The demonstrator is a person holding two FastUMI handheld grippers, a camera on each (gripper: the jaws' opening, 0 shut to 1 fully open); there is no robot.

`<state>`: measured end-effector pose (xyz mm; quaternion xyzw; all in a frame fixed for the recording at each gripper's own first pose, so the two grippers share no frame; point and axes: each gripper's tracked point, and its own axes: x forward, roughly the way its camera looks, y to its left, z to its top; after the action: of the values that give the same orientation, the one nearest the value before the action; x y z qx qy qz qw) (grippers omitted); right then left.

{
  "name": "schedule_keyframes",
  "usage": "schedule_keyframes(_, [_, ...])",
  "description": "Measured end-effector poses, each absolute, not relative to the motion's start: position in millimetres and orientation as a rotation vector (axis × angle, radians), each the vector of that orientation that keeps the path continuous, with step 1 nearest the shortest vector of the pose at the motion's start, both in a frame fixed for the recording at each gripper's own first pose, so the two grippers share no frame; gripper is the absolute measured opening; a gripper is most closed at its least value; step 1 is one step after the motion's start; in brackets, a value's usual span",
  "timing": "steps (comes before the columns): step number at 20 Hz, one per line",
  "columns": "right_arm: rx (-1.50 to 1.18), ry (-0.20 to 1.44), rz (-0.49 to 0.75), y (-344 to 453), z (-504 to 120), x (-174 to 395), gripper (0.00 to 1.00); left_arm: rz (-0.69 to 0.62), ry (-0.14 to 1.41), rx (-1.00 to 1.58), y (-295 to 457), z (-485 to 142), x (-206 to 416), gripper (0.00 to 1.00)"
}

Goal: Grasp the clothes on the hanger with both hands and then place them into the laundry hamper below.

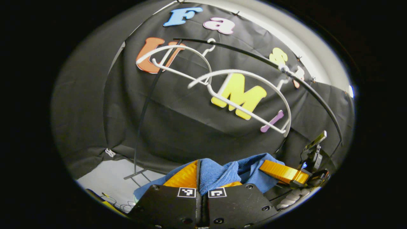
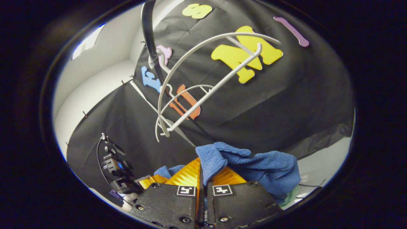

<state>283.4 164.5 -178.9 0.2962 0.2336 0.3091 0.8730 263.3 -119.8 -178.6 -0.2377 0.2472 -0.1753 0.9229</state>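
We pinched the blue knitted garment [image 1: 222, 173] in our left gripper [image 1: 201, 178] and right gripper [image 2: 203, 178]; it stretched sideways between them, below the white hangers [image 1: 241, 95].

wall: black cloth [image 1: 178, 121] hangs ahead of the fingers, creased, lower edge loose | floor: pale grey floor [image 1: 105, 178] below the cloth, left of the fingers | rack: thin black rail [image 1: 254, 55] arches above, its upright pole [image 1: 143, 117] stands on the floor | behind: white wall [image 2: 95, 79] beyond the cloth, brightly lit
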Motion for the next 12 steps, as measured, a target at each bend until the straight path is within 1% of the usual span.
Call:
schedule_keyframes(7, [0.512,0.644,0.608,182,-256,263,0.07,-0.363,0.631,-0.408,-130,-248,229,0.05])
schedule_keyframes(12, [0.419,0.763,0.562,189,-296,260,0.07,-0.345,0.746,-0.332,-133,-303,212,0.05])
